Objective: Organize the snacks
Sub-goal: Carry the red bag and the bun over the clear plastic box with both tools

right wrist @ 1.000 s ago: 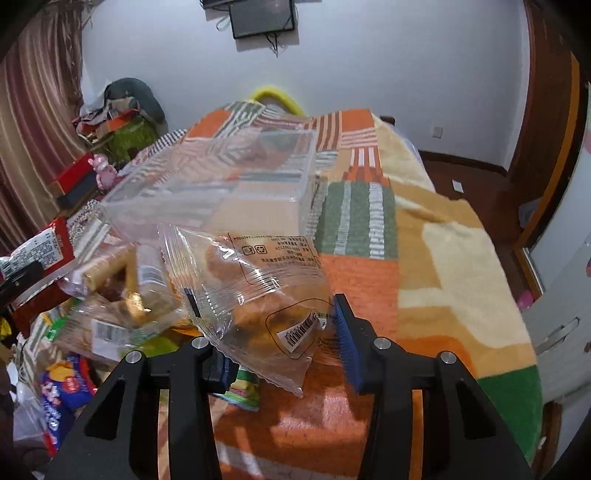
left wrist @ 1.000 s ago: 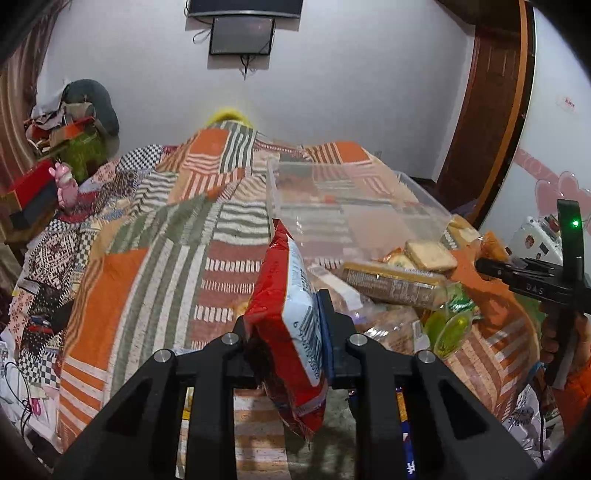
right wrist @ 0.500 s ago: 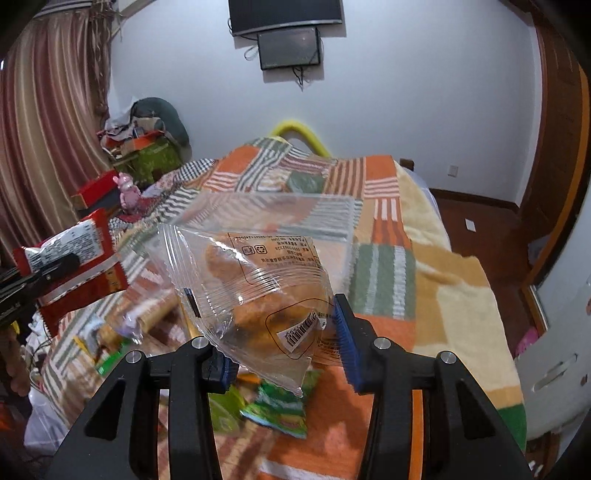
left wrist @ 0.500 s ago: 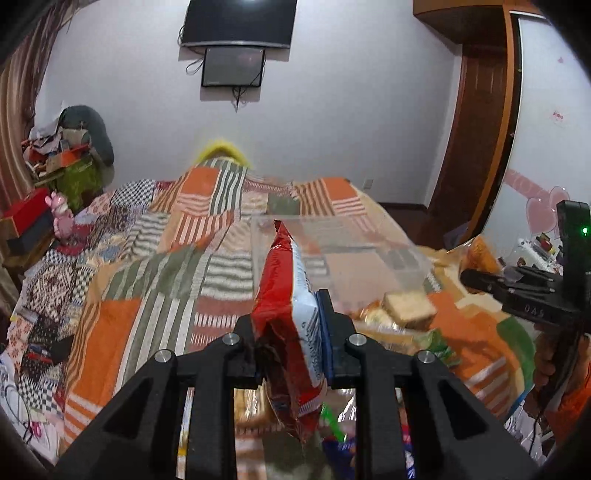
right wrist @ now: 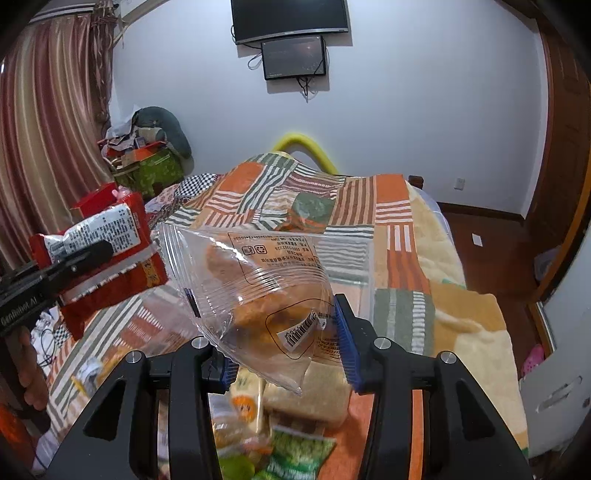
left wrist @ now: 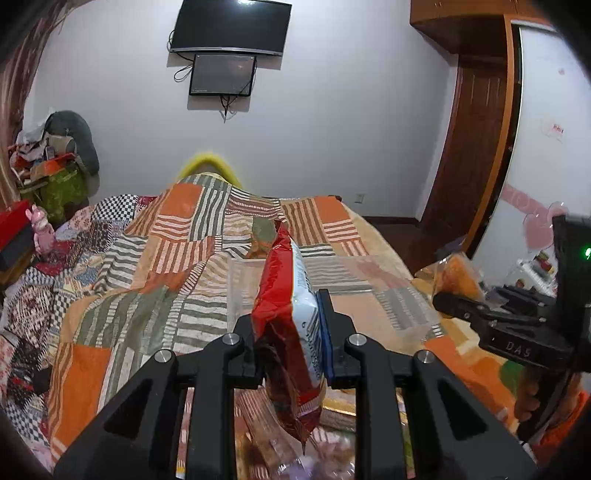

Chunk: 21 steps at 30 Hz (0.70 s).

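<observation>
My left gripper [left wrist: 290,332] is shut on a red and white snack bag [left wrist: 291,317], held upright above the bed; the bag also shows in the right wrist view [right wrist: 103,254]. My right gripper [right wrist: 284,339] is shut on a clear bag of orange-brown pastry [right wrist: 258,295], which shows in the left wrist view [left wrist: 456,273] at the right. A clear plastic bin [left wrist: 343,291] lies on the patchwork bedspread just beyond both bags. Loose snack packets [right wrist: 273,424] lie under the grippers at the near edge.
The patchwork bedspread [left wrist: 147,266] covers the bed. A cluttered pile with a green box [right wrist: 147,166] stands at the far left. A wooden door [left wrist: 469,155] is at the right. A TV [left wrist: 229,27] hangs on the far wall.
Both grippers have risen and tilted up with their bags, so the snack pile and bin have dropped lower in view. The grips have not changed.
</observation>
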{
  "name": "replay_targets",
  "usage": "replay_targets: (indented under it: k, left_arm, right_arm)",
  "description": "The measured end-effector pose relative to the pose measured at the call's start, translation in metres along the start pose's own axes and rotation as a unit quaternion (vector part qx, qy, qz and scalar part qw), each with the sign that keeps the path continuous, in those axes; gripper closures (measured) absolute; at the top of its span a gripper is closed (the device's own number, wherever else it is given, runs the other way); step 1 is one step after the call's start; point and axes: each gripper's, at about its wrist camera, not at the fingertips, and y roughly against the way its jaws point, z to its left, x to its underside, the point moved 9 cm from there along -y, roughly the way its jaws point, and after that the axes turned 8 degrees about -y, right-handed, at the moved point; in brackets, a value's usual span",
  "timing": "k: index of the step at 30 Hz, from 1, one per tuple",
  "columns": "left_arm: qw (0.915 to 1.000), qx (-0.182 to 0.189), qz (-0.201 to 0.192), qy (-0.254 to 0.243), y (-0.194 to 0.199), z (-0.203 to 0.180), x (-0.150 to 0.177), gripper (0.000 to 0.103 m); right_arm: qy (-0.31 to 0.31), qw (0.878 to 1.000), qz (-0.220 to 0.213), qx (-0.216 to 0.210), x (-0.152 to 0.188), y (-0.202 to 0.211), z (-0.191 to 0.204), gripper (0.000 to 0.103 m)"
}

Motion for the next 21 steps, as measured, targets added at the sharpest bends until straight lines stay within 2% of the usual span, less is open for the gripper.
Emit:
replay_targets:
  k: [14,21]
  left_arm:
    - [0.9995,0.003,0.03,0.007,-0.069,0.01,-0.005,0.081]
    - [0.9975,0.008,0.069,0.005,-0.101,0.01,0.009,0.081]
  right_arm:
    - [0.011,0.999,0.037,0.021,-0.003,-0.044,-0.005,0.062]
    - [0.03,0.997,0.068,0.022,0.005,-0.062,0.003,0.061]
